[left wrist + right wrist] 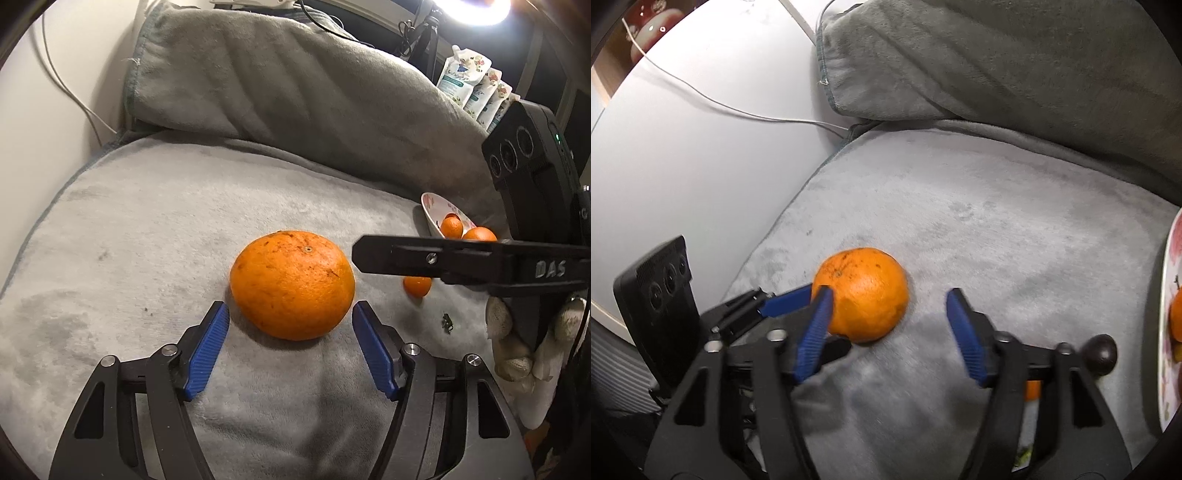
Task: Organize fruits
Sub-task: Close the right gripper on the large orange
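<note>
Resting just ahead of my spread left gripper [291, 314], the orange [291, 284] shows its navel upward; my right gripper [888, 308], also spread, crosses beside it, bowl [430, 212] beyond.

grey blanket [147, 229], white wall [683, 147], bright lamp [472, 9]

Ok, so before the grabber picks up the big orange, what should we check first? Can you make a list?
1. Left gripper open wide enough for the big orange: ok, both blue fingers sit apart, one on each side.
2. Fingers reaching round the orange's middle: not ok, the tips are only at its near edge.
3. Right gripper out of the way: cannot tell; it is open and empty, but hovers close beside the orange.
4. Bowl has room: cannot tell, it already holds small oranges and is partly hidden.
5. Loose small orange clear of the path: ok, it lies off to the right on the grey blanket.
</note>
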The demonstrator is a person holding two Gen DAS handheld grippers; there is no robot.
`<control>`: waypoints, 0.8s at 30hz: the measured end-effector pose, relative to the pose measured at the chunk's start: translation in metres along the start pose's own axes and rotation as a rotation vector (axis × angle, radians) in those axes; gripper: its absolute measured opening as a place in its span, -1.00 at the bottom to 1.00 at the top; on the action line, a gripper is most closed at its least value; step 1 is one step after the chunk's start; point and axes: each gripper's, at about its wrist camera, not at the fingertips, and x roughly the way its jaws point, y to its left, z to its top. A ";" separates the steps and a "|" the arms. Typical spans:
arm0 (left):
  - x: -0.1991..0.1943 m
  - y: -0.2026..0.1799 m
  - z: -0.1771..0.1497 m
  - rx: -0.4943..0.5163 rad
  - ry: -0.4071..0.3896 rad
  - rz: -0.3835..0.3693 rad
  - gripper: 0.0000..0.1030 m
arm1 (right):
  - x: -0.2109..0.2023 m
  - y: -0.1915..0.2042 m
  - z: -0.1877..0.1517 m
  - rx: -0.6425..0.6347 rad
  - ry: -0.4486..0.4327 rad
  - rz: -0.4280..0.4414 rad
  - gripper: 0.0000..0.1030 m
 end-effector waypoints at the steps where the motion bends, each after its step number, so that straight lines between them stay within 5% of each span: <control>1: 0.001 0.000 0.001 0.000 0.002 0.001 0.33 | 0.001 0.001 0.000 0.001 0.004 0.006 0.34; 24: 0.008 0.002 0.007 -0.012 0.012 -0.024 0.26 | 0.035 0.016 0.007 -0.002 0.077 0.049 0.37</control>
